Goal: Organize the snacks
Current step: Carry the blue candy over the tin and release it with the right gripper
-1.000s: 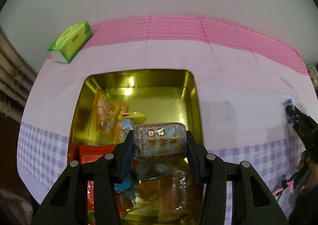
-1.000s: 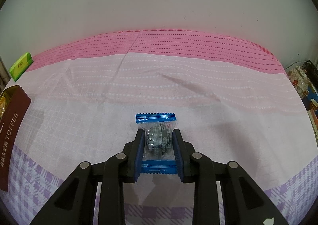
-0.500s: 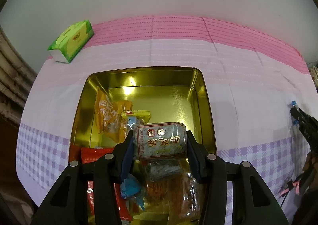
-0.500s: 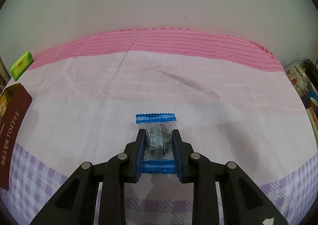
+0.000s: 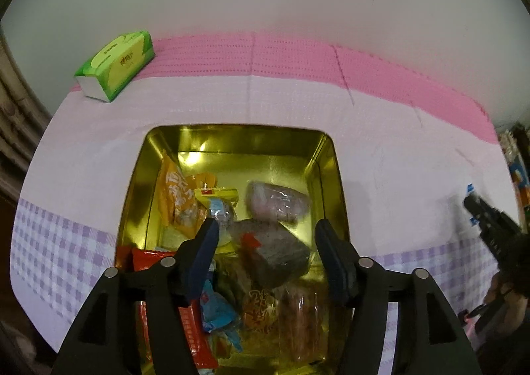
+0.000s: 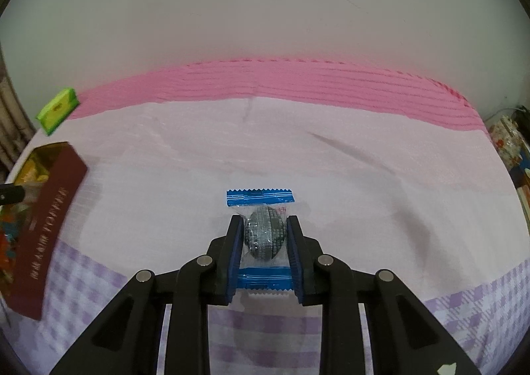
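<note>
- Gold tin (image 5: 328, 156) sat on the tabletop (image 5: 397, 149), already holding mixed snack packets.
- Clear-wrapped dark packet (image 5: 275, 249) lay loose in the tin on top of the pile, below the left claw (image 5: 266, 236); its pads touched nothing, jaws opening.
- Pinkish wrapped packet (image 5: 276, 202) was just behind it, blurred, contents unclear.
- Orange packet (image 5: 175, 196) leaned on the tin's left wall; red packet (image 5: 152, 259) at the near left corner.
- Right claw (image 6: 263, 234) was clenched on a blue-edged candy (image 6: 263, 232), pads pressing the round dark piece; probably lifted off the cloth, hard to tell.
- From the right wrist view the tin (image 6: 46, 156) was far left, maroon side lettered.
- Green tissue pack (image 5: 116, 65) rested at the far left edge, well apart from the tin.
- Pink and lilac-check tablecloth (image 6: 298, 149) covered the tabletop.
</note>
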Demonstrator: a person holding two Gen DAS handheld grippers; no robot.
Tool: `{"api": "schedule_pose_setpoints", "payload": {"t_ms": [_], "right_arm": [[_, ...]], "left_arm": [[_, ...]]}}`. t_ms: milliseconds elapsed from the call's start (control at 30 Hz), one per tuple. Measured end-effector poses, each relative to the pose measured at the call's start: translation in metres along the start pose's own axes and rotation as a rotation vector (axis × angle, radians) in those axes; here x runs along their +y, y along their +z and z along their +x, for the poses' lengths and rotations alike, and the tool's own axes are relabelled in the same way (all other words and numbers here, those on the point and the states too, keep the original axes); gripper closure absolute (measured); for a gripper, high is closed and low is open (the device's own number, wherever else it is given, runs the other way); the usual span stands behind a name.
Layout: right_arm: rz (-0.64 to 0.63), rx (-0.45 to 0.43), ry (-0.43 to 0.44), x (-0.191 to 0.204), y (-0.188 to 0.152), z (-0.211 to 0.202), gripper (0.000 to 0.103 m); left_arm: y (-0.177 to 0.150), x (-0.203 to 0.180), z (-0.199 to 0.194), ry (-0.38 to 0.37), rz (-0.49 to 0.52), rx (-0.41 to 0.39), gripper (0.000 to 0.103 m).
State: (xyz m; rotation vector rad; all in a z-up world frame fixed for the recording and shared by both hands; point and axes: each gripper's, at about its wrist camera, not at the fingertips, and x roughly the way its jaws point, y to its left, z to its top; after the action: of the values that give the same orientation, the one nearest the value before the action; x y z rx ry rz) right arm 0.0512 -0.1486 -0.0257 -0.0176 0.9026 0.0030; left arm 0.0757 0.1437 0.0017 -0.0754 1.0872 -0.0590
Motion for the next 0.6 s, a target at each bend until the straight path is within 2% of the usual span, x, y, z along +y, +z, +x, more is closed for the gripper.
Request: {"api": "schedule_pose_setpoints", "payload": {"t_ms": [133,333,600], "right_arm": [[-0.024,-0.009,0.060,0.028,0.005,-0.008,0.079],[-0.096,-0.019,0.167,0.084,0.011,-0.021,0.079],[-0.205,-0.025,0.292,0.159,0.017,-0.032,0.079]], "left_arm": [[0.001,0.009,-0.014,0.014,-0.013,-0.035,0.039],[-0.007,0.030,-0.038,0.103,-0.022,-0.096,0.035],[-0.027,0.057,-0.050,0.187,-0.058,-0.095,0.035]]}}
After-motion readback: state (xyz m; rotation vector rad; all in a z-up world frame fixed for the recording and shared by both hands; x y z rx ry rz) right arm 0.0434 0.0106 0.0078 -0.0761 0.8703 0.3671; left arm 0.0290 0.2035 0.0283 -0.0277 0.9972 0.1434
